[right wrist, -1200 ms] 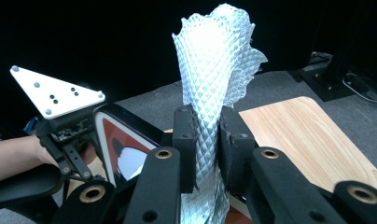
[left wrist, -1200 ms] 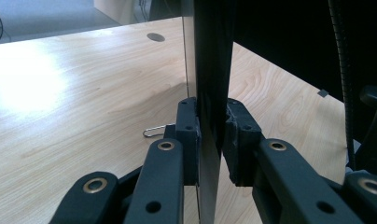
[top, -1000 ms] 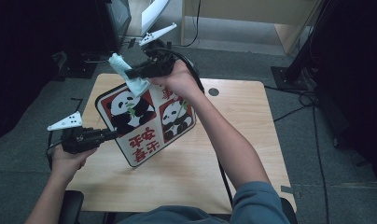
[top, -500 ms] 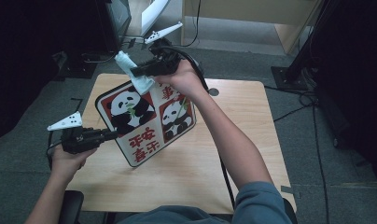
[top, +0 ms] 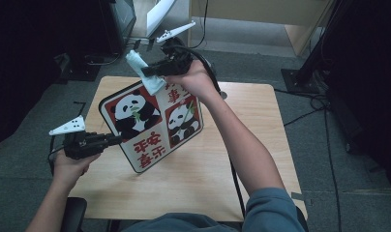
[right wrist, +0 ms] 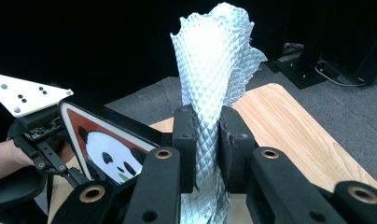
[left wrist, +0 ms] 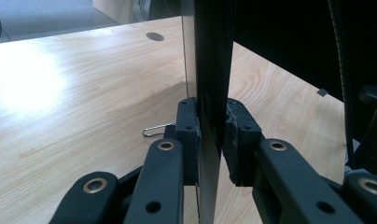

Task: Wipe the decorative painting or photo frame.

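Note:
A panda sign board [top: 152,123] with red panels and Chinese characters is held tilted above the wooden table [top: 261,140]. My left gripper [top: 115,140] is shut on the board's left edge; in the left gripper view the board [left wrist: 210,70] stands edge-on between the pads [left wrist: 189,135]. My right gripper [top: 147,72] is shut on a pale blue textured cloth [top: 142,72], which rests against the board's top corner. In the right gripper view the cloth [right wrist: 214,70] rises from between the jaws, with the board [right wrist: 107,149] and the left gripper [right wrist: 77,177] below it at the left.
A paper clip [left wrist: 156,129] lies on the table under the board. A round cable hole [left wrist: 155,36] sits near the table's far edge. Dark equipment and cables [top: 309,96] surround the table on grey carpet. A monitor [top: 121,19] stands behind the table.
My right gripper and the cloth have shifted slightly along the board's top corner. The left gripper and the board have stayed where they were.

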